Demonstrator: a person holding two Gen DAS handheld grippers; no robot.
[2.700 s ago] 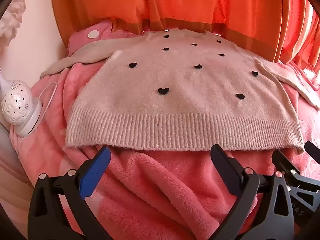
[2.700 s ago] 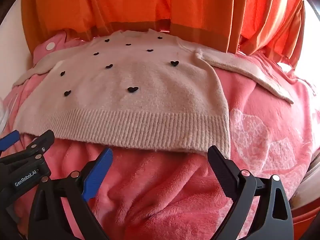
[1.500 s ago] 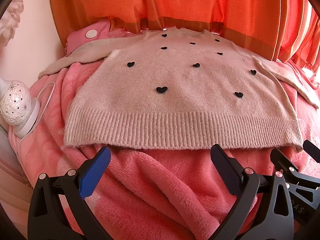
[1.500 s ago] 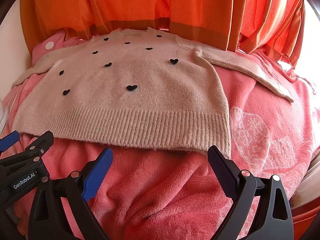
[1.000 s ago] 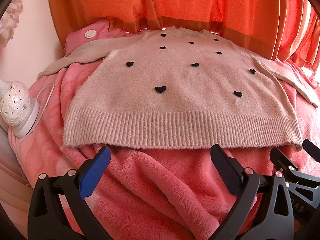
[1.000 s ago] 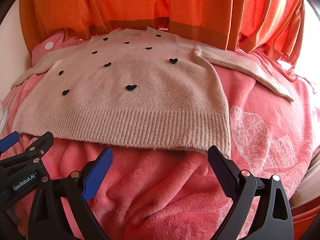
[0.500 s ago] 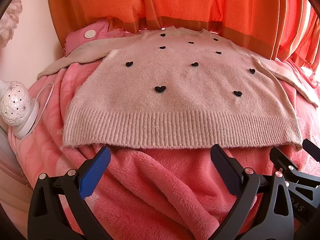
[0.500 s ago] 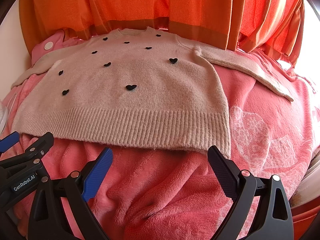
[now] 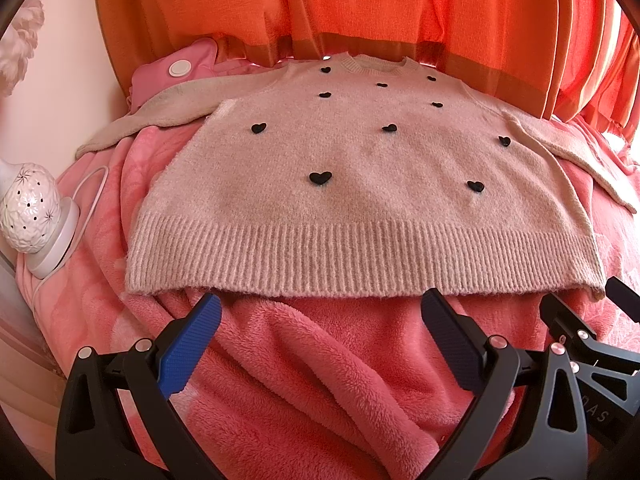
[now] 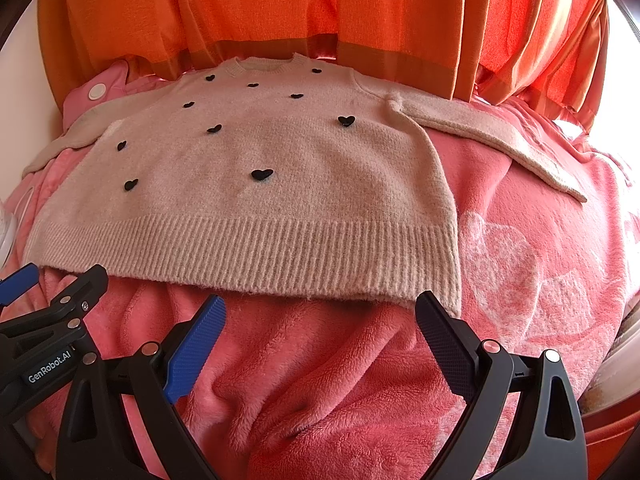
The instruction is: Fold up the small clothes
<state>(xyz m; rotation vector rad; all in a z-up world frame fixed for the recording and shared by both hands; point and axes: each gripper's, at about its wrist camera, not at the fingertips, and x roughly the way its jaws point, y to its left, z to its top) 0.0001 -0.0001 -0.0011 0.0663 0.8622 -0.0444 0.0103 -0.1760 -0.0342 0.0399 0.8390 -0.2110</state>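
A small beige knit sweater (image 9: 360,184) with black hearts lies flat, front up, on a pink fleece blanket (image 9: 320,380), sleeves spread to both sides. It also shows in the right wrist view (image 10: 260,200). My left gripper (image 9: 320,320) is open and empty, just short of the ribbed hem near its left half. My right gripper (image 10: 318,320) is open and empty, just short of the hem near its right corner. Each gripper shows at the edge of the other's view.
An orange curtain (image 9: 360,12) hangs behind the sweater. A white perforated lamp (image 9: 28,208) with a cord stands at the left edge of the blanket. A pink item with a white snap (image 9: 180,68) lies by the left sleeve.
Both grippers have held almost still, jaws open; the view drifted very slightly. The sweater has not moved.
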